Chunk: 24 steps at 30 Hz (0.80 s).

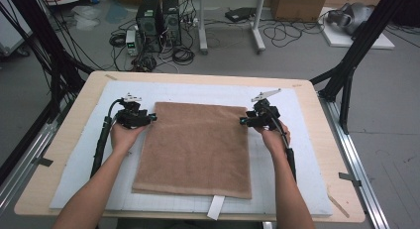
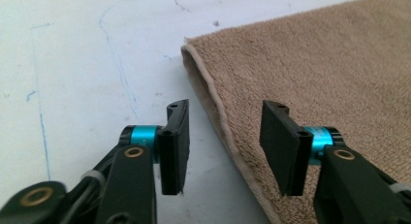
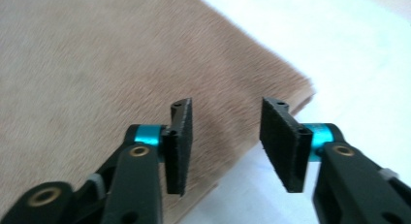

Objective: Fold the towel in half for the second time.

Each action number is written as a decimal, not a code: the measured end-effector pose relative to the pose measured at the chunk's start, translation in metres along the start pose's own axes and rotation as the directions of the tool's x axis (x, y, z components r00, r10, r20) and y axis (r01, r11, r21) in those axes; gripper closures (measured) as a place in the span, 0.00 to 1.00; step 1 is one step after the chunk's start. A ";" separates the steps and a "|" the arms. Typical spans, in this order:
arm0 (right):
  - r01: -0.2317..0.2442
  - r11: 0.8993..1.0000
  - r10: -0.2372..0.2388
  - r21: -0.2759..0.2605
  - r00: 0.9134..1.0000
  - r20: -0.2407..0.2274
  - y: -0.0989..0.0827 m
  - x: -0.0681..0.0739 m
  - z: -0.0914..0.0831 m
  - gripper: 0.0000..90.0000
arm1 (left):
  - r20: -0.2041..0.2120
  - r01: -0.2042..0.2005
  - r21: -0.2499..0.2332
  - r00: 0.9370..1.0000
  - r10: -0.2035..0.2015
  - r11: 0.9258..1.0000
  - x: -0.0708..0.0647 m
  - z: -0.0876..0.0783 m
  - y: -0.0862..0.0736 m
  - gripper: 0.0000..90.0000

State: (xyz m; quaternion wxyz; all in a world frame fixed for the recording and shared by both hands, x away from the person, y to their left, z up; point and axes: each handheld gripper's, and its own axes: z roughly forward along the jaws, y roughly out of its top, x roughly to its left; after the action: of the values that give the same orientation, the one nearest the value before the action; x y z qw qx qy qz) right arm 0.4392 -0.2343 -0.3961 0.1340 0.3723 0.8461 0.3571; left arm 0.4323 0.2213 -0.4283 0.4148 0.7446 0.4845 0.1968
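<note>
High view puts your left gripper (image 1: 152,118) at the far-left corner of the brown towel (image 1: 195,149), which lies flat on the white mat (image 1: 302,125) over the wooden table (image 1: 74,125). Your right gripper (image 1: 242,121) sits at the towel's far-right corner. Left gripper view adds what the overhead misses: looped terry pile, a rolled hem, blue pen lines on the mat, and jaws standing apart astride the towel's edge without pressing it. Right gripper view shows the same parted jaws over the opposite edge, the cloth blurred, nothing pinched.
</note>
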 end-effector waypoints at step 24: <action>-0.040 0.999 0.040 0.000 0.998 -0.040 0.009 -0.009 0.013 0.88 | 0.083 0.022 -0.043 0.996 -0.019 0.999 -0.002 -0.003 0.011 0.94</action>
State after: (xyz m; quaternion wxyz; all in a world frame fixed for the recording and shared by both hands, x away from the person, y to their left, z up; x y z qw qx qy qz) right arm 0.4563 -0.2302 -0.3996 0.1098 0.3818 0.8410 0.3673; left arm 0.4350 0.2188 -0.4174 0.4527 0.7378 0.4701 0.1723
